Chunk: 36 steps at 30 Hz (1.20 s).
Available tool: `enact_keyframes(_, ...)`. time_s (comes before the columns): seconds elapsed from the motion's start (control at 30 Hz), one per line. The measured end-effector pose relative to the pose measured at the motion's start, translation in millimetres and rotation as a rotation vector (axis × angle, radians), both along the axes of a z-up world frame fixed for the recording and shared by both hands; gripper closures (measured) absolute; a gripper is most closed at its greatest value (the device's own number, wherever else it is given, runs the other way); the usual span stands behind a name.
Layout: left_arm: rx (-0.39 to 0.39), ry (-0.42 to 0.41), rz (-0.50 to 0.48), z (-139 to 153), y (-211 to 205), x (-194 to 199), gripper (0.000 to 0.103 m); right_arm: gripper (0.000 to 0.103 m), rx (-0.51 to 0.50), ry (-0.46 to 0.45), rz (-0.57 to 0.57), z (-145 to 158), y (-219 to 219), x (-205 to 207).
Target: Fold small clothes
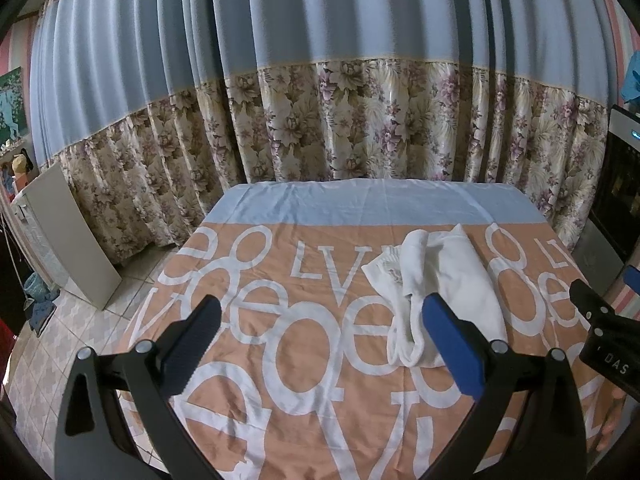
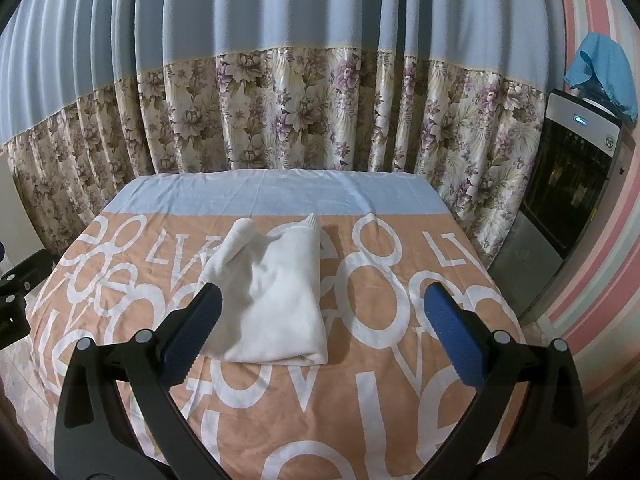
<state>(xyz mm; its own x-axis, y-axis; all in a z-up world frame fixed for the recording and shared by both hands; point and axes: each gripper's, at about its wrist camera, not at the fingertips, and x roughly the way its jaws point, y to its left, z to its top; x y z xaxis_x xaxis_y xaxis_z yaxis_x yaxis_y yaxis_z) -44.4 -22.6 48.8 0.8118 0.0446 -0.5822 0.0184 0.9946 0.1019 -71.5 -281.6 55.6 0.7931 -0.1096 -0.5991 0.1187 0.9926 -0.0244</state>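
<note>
A: White garment [image 2: 276, 300], folded into a rough wedge, lying on the surface [image 2: 360, 420] a little toward the far half.
B: Shape?
A: Broad and flat at the near end, narrowing to two soft points at the far end. Near edge doubled over, with open loops of fabric visible from the left wrist view [image 1: 436, 292]. Frilled trim poking out on its left side there.
B: Held by anything?
A: No. Resting free on a peach cloth [image 2: 280, 400] printed with big white letters, with a pale blue band [image 2: 280, 196] along the far edge.
B: Right gripper [image 2: 322, 334]?
A: Jaws spread wide, holding nothing. Hovering at the near end of the garment, left finger [image 2: 192, 336] just over its near left corner, right finger [image 2: 452, 336] well off to the side above bare cloth.
B: Left gripper [image 1: 320, 344]?
A: Jaws also spread wide, empty. Set to the left of the garment, its blue-padded right finger [image 1: 452, 344] overlapping the garment's near edge in view; contact hard to judge. Other finger [image 1: 192, 344] above the lettering.
B: Each visible to the other?
A: Yes, black body of one at the frame edge of the other.
B: Beyond?
A: Curtain [image 2: 280, 80] behind, blue above, floral below. Dark appliance [image 2: 576, 168] at right with a blue rag [image 2: 604, 68] on top, striped pink wall [image 2: 600, 260] beside it. Tiled floor [image 1: 80, 340] at left.
</note>
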Motion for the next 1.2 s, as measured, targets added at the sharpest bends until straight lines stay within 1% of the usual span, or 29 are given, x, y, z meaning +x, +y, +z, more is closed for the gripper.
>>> enact_keyframes(0.37,0.001,-0.001,-0.004,-0.4,-0.3,-0.4,0.002,0.003,-0.003,0.006,0.009,-0.7,-1.1,2.4)
enact_keyframes(0.47,0.014,0.002,-0.017,1.8,0.3,-0.7,0.002,0.003,-0.006,0.008,0.013,-0.4,-5.3,3.6)
enact_keyframes(0.67,0.042,-0.010,-0.012,4.6,1.8,-3.0,0.002,0.003,-0.008,0.009,0.011,-1.1,-4.7,4.1)
enact_keyframes(0.93,0.041,-0.010,-0.012,2.7,3.3,-2.9,0.002,0.003,-0.008,0.009,0.014,-1.1,-3.4,4.5)
enact_keyframes(1.1,0.018,0.019,-0.022,-0.4,4.1,2.9,0.002,0.003,-0.011,0.011,0.020,-1.6,-3.6,6.5)
enact_keyframes(1.2,0.027,0.018,-0.015,-2.6,3.8,4.3,0.002,0.003,-0.013,0.013,0.020,-2.9,-8.6,6.7)
